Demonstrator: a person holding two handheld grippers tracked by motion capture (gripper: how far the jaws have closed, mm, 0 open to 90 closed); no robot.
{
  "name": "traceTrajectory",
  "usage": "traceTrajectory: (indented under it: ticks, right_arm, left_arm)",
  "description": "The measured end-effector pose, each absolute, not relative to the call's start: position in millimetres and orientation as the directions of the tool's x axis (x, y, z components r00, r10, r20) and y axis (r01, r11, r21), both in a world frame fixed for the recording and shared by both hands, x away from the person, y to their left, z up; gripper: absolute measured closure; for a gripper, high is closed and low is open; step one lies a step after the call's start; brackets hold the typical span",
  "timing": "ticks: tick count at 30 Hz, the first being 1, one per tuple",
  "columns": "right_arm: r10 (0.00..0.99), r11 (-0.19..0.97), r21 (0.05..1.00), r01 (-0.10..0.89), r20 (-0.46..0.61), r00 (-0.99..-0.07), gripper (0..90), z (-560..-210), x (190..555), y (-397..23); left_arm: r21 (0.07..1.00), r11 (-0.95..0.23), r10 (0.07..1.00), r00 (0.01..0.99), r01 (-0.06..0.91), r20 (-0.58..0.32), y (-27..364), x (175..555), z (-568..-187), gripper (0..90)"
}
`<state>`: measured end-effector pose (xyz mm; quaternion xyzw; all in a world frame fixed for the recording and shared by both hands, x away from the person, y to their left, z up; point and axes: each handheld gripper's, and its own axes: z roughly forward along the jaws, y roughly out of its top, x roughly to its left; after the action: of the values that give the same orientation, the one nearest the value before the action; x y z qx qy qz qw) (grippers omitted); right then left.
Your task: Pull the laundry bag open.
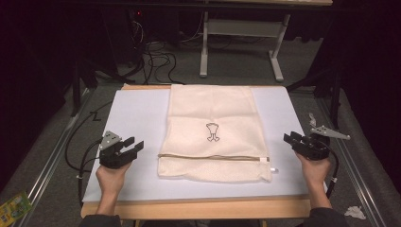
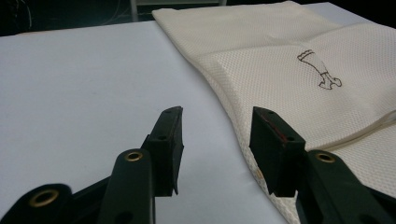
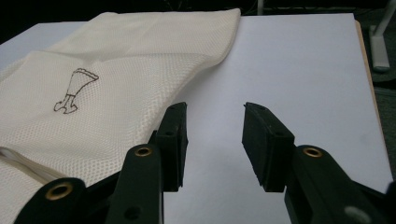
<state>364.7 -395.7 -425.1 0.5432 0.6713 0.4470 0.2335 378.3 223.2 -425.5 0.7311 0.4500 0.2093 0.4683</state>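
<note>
Cream mesh laundry bag (image 1: 213,135) lying flat in the middle of the white table mat (image 1: 137,113), far edge at the back of the mat, zipper (image 1: 213,157) running across near the front edge with its white pull (image 1: 273,169) at the bag's right corner. Left gripper (image 1: 133,146) hovering over bare mat just beside the bag's left edge, jaws spread with nothing between them. Right gripper (image 1: 289,138) likewise just off the bag's right edge, jaws spread and empty, pointing inward at the fabric.

Likely trouble from here, as a judgement:
- Pinching only the top layer of mesh, so that the bag opens or balloons instead of lifting as one piece; caused by a shallow bite at the edge.
- Catching the mat together with the fabric, dragging the mat across the table; caused by coming in too low.
- Uneven pull from the two sides, skewing the bag or wrinkling it along the existing fold creases.
- Snagging a jaw tip in the open weave, or on the zipper pull.

No readable writing, brand or label anywhere. Only marking: a small dark outline drawing (image 2: 320,70) on the bag's middle, no letters.
</note>
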Motion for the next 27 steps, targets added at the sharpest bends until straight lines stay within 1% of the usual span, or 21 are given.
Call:
traceTrajectory:
  ticks: [13,27]
  right_arm:
    - [0.947,-0.008,0.840,0.542,0.181,-0.266,61.0,-436,367,-404]
    - [0.956,-0.015,0.819,0.574,0.180,-0.232,60.5,-449,373,-406]
  left_arm:
    - [0.867,-0.114,0.880,0.454,0.485,-0.138,235,387,-436,53.5]
    - [0.849,-0.119,0.900,0.416,0.515,-0.126,233,400,-449,53.2]
